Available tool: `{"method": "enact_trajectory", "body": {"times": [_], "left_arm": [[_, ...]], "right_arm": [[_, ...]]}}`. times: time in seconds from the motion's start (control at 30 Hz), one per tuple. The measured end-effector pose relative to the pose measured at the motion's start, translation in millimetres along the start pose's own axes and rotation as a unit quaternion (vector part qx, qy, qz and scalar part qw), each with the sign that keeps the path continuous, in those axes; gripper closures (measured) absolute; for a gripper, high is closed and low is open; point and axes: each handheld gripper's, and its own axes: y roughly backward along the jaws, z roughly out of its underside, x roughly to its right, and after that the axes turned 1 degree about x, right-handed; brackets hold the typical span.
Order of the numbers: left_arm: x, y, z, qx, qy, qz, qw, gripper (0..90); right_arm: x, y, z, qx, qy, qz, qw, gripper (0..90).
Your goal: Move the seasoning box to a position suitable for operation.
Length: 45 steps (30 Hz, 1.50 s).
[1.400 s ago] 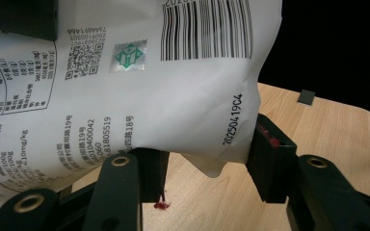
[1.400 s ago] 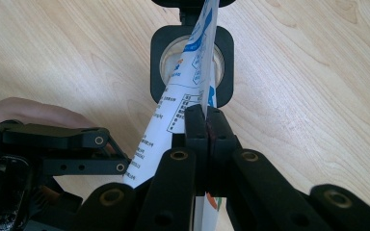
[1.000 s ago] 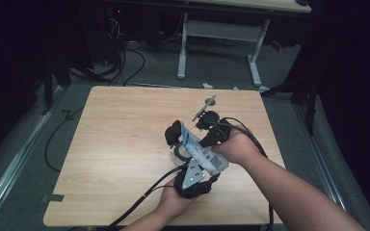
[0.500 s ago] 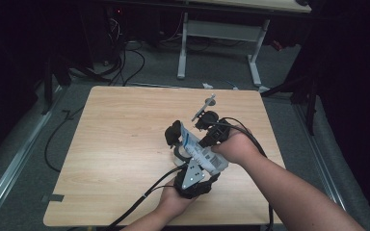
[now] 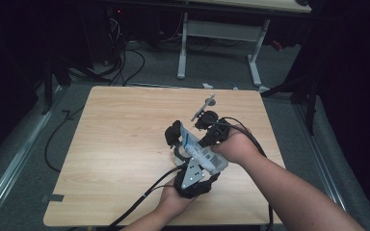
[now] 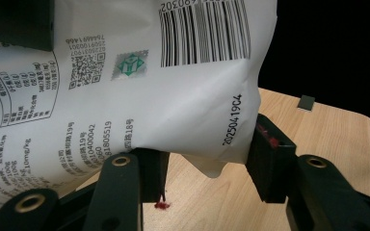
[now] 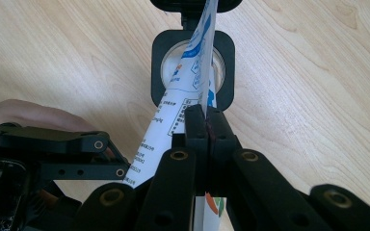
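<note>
We've got the white printed plastic pouch (image 5: 200, 151) held above the light wooden table (image 5: 120, 144), left gripper (image 6: 207, 166) half-open with jaws pressing its bottom corner, right gripper (image 7: 206, 126) pinched tight on its edge; keep both grips steady, no twisting.

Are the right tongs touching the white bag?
Touching. The right gripper view shows the right tongs pinched shut on the bag edge.

Bright tabletop, dark surroundings, sharp focus
</note>
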Motion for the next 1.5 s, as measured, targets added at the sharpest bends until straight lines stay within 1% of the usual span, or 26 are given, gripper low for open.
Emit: {"method": "enact_trajectory", "body": {"times": [0.37, 0.5, 0.8, 0.97, 1.5], "left_arm": [[-0.8, 0.7, -1.1, 0.002, -0.001, -0.002, 1.0, 55.1], [-0.5, 0.7, -1.9, 0.004, 0.001, -0.002, 1.0, 55.1], [-0.6, 0.8, -3.5, 0.006, 0.001, -0.002, 1.0, 55.3], [-0.8, 0.9, -3.4, 0.007, 0.001, -0.002, 1.0, 55.4], [-0.9, 2.0, -4.1, 0.012, -0.001, -0.001, 0.9999, 55.6]], "right_arm": [[-0.1, -0.1, -1.1, 0.001, 0.002, -0.001, 1.0, 90.0], [-0.9, 0.7, -1.7, 0.001, -0.002, -0.001, 1.0, 90.0], [-0.3, 0.8, -2.7, 0.001, 0.004, 0.0, 1.0, 90.0], [-1.0, 0.2, -3.2, 0.0, 0.001, 0.0, 1.0, 90.0], [-1.9, 3.0, -3.1, 0.003, 0.005, 0.003, 1.0, 90.0]]}}
